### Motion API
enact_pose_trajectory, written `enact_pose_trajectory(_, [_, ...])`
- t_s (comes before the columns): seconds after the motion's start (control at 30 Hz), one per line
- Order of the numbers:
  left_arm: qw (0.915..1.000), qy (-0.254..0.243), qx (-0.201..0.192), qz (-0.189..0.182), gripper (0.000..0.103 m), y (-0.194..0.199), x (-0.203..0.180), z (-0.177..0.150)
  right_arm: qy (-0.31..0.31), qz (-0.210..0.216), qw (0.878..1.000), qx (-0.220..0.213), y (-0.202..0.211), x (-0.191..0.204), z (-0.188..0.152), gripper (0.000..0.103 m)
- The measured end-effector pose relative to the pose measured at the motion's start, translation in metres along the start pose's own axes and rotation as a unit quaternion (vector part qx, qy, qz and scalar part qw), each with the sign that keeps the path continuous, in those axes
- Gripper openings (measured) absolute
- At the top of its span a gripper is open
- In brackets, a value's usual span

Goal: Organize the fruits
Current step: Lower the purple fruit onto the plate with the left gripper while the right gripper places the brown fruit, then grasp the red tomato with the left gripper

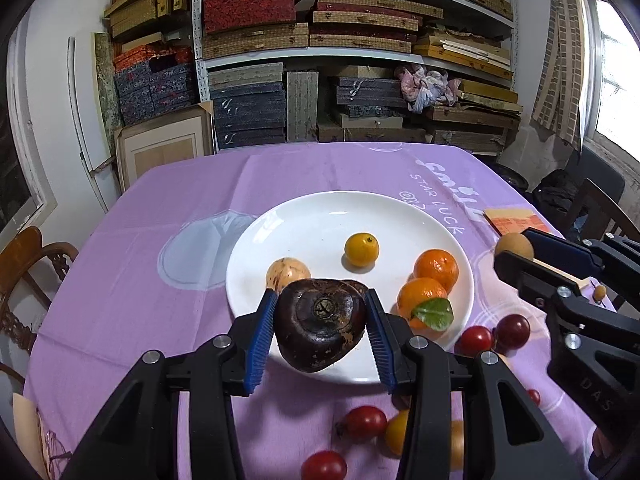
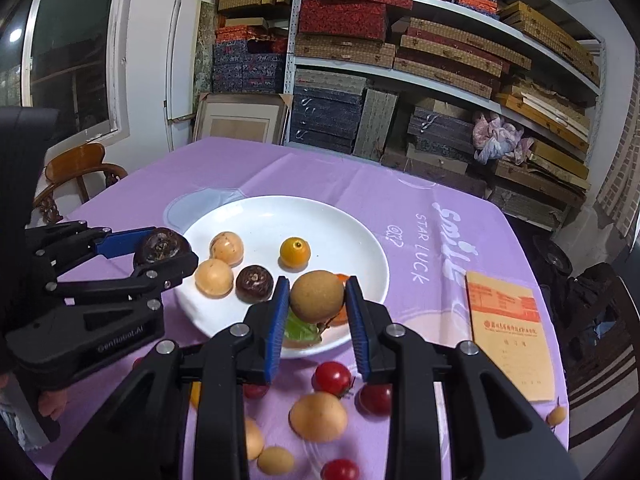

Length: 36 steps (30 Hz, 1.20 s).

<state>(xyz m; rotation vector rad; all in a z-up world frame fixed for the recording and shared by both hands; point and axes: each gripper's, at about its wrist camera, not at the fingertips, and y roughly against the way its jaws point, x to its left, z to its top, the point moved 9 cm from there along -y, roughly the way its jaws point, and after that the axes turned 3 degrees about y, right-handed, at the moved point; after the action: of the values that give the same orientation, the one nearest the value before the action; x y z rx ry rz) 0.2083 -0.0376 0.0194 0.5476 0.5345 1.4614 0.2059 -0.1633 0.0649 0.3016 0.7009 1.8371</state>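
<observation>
Your left tongs (image 1: 322, 322) hold a dark fruit (image 1: 320, 330), your right tongs (image 2: 318, 306) a brown ball fruit (image 2: 317, 295), above the white plate (image 2: 360, 240). Red tomatoes (image 2: 331, 377) lie beside it.

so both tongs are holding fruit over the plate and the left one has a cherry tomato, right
Not quite: the left tongs grip a dark brown fruit, not a cherry tomato, as the left wrist view shows. The right tongs do hold a tan round fruit near the white plate.

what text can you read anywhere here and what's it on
"Smile" and "STAR LUCK": white print on the purple tablecloth.
"GenRobot.AI": side of the left gripper.
"DAS": body of the right gripper; the rest is cut off.
Orange booklet: red print, too small to read.
</observation>
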Motion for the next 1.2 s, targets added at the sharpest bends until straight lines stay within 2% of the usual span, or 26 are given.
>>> enact_pose_trajectory(0.2, [0.9995,0.012,0.028,0.013,0.045,-0.051,0.006,0.012,-0.02,0.003,0.999,0.04,-0.074,-0.013,0.009,0.028])
enact_pose_trajectory(0.37, [0.9987,0.024,0.043,0.014,0.045,-0.072,0.014,0.011,-0.027,0.009,0.998,0.059,-0.099,-0.017,0.009,0.028])
enact_pose_trajectory(0.43, [0.9987,0.021,0.042,0.02,0.053,-0.074,0.015,0.011,-0.025,0.005,0.998,0.059,-0.102,-0.017,0.008,0.032])
enact_pose_trajectory(0.47, [0.9987,0.023,0.038,0.024,0.064,-0.074,0.016,0.012,-0.024,0.003,0.998,0.058,-0.102,-0.017,0.008,0.041])
enact_pose_trajectory(0.5, [0.9987,0.025,0.033,0.03,0.065,-0.072,0.018,0.012,-0.026,-0.003,0.998,0.055,-0.101,-0.018,0.008,0.046])
enact_pose_trajectory(0.63, [0.9989,0.026,0.023,0.032,0.069,-0.058,0.021,0.014,-0.029,-0.004,0.999,0.043,-0.086,-0.02,0.006,0.048])
enact_pose_trajectory(0.73, [0.9989,0.026,0.013,0.035,0.071,-0.039,0.026,0.015,-0.019,-0.013,0.999,0.022,-0.059,-0.016,0.007,0.051])
enact_pose_trajectory(0.8, [0.999,0.027,0.008,0.033,0.072,-0.022,0.031,0.011,-0.018,-0.018,1.0,0.0,-0.033,-0.017,0.006,0.065])
enact_pose_trajectory(0.83, [0.9991,0.028,0.005,0.032,0.073,-0.013,0.033,0.008,-0.02,-0.021,1.0,-0.012,-0.018,-0.018,0.003,0.068])
enact_pose_trajectory(0.87, [0.9991,0.028,0.001,0.033,0.073,-0.004,0.037,0.003,-0.022,-0.025,0.999,-0.022,-0.006,-0.019,0.0,0.072])
enact_pose_trajectory(1.03, [0.9985,0.043,0.008,0.034,0.074,0.029,0.058,-0.035,-0.038,-0.037,0.997,-0.052,0.051,-0.028,-0.037,0.077])
enact_pose_trajectory(1.1, [0.9981,0.049,0.017,0.032,0.074,0.037,0.062,-0.053,-0.051,-0.044,0.996,-0.062,0.065,-0.033,-0.054,0.084])
enact_pose_trajectory(1.2, [0.9971,0.064,0.031,0.028,0.074,0.043,0.064,-0.081,-0.078,-0.045,0.993,-0.076,0.077,-0.038,-0.083,0.086])
